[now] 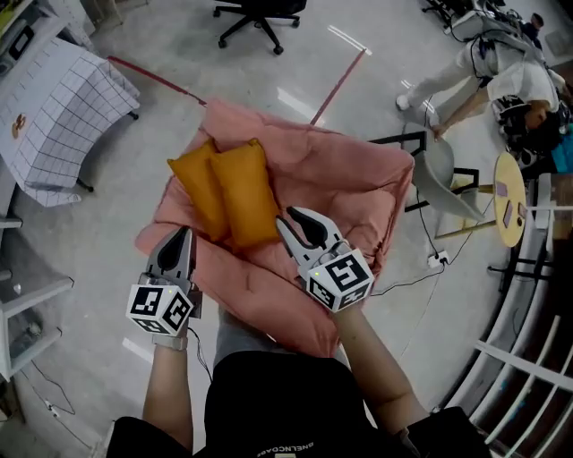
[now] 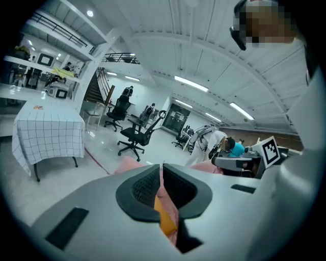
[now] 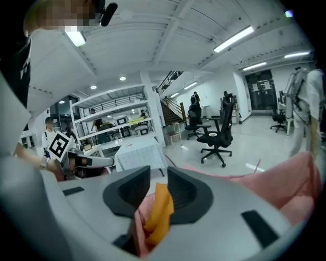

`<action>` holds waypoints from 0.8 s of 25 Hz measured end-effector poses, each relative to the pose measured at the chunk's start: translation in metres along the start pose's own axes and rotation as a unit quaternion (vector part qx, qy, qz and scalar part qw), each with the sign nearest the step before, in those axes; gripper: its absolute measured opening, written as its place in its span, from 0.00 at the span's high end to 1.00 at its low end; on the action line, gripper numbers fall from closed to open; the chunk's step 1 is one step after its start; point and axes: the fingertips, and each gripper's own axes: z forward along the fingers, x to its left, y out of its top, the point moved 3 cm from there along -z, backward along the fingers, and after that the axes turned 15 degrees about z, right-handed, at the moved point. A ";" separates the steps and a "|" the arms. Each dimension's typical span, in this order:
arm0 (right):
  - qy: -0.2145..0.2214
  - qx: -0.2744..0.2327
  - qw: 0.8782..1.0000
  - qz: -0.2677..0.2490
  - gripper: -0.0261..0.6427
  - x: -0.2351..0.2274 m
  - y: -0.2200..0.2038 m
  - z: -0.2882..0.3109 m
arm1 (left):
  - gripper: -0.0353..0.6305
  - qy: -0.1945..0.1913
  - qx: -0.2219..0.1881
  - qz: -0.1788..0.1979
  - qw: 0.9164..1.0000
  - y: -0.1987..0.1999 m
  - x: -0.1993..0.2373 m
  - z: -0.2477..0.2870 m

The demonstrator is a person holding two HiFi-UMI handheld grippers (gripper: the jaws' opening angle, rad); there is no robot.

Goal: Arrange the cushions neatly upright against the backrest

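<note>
Two orange cushions, the left one (image 1: 199, 186) and the right one (image 1: 243, 192), stand side by side, leaning on the far left side of a seat draped in a pink cover (image 1: 345, 179). My right gripper (image 1: 288, 217) is at the lower right corner of the right cushion. In the right gripper view its jaws (image 3: 159, 176) stand slightly apart, and orange cushion fabric (image 3: 160, 211) shows in the gap without being pinched. My left gripper (image 1: 185, 233) hovers at the seat's near left edge. Its jaws (image 2: 162, 171) are shut with nothing gripped; pink cover and orange cushion (image 2: 165, 216) show beyond.
A table with a checked cloth (image 1: 54, 116) stands at the left and a black office chair (image 1: 260, 13) behind the seat. To the right are a grey chair (image 1: 443, 174), a small round wooden table (image 1: 508, 197), a floor cable with a power strip (image 1: 437, 259) and a bending person (image 1: 501, 76).
</note>
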 end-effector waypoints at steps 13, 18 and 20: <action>-0.103 0.110 0.985 0.089 0.56 -0.069 -0.085 0.079 | 0.62 -0.028 0.127 -0.043 0.991 -0.134 0.078 0.091; -0.130 0.139 0.976 0.109 0.48 -0.093 -0.121 0.113 | 0.51 -0.032 0.158 -0.064 0.985 -0.180 0.107 0.130; -0.139 0.154 0.972 0.111 0.45 -0.103 -0.136 0.126 | 0.50 -0.036 0.170 -0.063 0.983 -0.197 0.117 0.146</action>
